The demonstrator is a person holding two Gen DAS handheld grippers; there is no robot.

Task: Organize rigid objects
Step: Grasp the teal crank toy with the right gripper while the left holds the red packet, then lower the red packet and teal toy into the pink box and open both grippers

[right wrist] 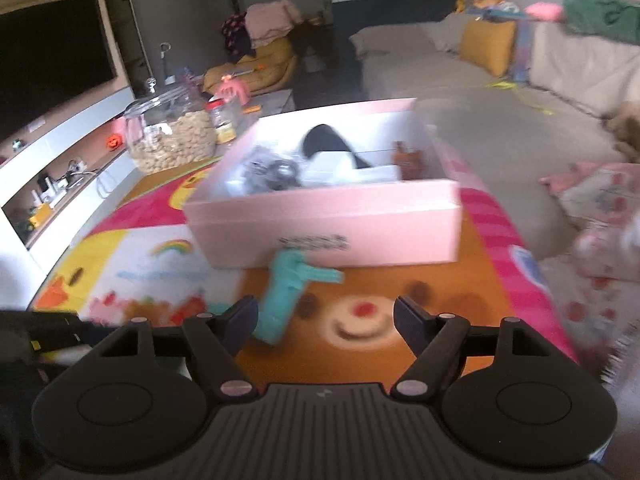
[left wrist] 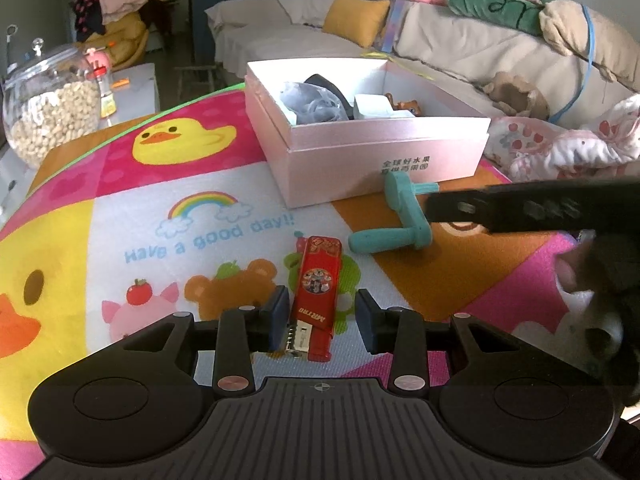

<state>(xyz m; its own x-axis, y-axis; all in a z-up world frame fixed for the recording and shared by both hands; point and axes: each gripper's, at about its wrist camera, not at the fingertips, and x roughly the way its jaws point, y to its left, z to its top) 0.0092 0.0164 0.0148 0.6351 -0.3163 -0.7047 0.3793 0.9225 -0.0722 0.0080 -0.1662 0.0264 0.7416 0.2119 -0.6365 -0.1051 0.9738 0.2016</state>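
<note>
A red lighter [left wrist: 316, 292] lies on the colourful cartoon mat [left wrist: 160, 216], its near end between the fingers of my left gripper [left wrist: 322, 320], which is open around it without clamping. A teal crank handle [left wrist: 396, 216] lies on the mat in front of the pink open box [left wrist: 384, 152]; it also shows in the blurred right wrist view [right wrist: 288, 292]. My right gripper [right wrist: 325, 322] is open and empty, just right of the handle's near end. The box [right wrist: 328, 224] holds a grey bag, a black item, a white item and a brown figure.
A glass jar of nuts [left wrist: 48, 108] stands at the mat's far left, also in the right wrist view [right wrist: 172, 136]. A sofa with a yellow cushion [left wrist: 356, 20] is behind the box. Patterned bedding [left wrist: 568, 144] lies on the right. The right gripper's black arm [left wrist: 532, 208] crosses the left wrist view.
</note>
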